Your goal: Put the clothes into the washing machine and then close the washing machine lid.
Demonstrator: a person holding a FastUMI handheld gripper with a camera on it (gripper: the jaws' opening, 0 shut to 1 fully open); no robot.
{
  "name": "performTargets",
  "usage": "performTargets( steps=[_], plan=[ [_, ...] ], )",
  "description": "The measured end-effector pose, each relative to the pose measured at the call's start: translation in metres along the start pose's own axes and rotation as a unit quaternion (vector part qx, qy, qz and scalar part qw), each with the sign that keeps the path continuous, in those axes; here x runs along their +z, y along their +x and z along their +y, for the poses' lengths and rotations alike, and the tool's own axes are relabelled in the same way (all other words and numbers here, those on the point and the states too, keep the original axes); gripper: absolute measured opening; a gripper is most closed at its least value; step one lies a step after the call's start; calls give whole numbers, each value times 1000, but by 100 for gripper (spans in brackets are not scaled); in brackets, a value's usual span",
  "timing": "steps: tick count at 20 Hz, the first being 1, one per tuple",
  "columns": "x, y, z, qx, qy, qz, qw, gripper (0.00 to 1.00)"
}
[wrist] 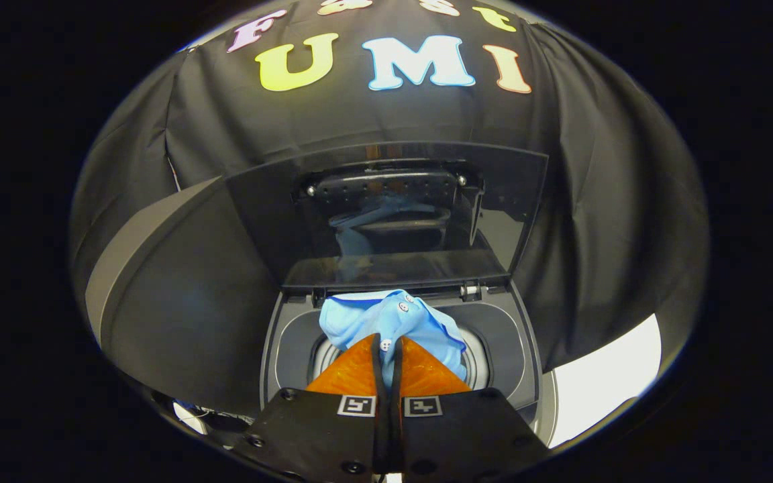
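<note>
A light blue buttoned garment (368,317) hangs bunched just ahead of my fingers, over the round drum opening (475,362) of a dark top-loading washing machine (284,335). My gripper (386,343) is shut on a fold of the garment, the fingers pressed close with cloth pinched between the tips. The machine's glossy dark lid (400,221) stands raised and upright beyond the garment, mirroring the blue cloth.
Black cloth walls the booth behind and to both sides of the machine. A grey curved panel (118,261) runs along the left. A pale floor patch (601,396) shows to the right of the machine.
</note>
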State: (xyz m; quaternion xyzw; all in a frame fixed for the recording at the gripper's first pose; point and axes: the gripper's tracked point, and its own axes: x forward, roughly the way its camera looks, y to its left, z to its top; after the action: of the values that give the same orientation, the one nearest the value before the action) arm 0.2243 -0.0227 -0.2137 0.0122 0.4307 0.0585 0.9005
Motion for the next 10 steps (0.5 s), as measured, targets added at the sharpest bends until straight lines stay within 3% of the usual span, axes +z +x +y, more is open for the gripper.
performTargets(
  steps=[4, 10],
  plan=[
    [-7, 11, -4, 1, 7, 19, 1000, 5],
    [-26, 9, -4, -5, 10, 25, 1000, 98]
  ],
)
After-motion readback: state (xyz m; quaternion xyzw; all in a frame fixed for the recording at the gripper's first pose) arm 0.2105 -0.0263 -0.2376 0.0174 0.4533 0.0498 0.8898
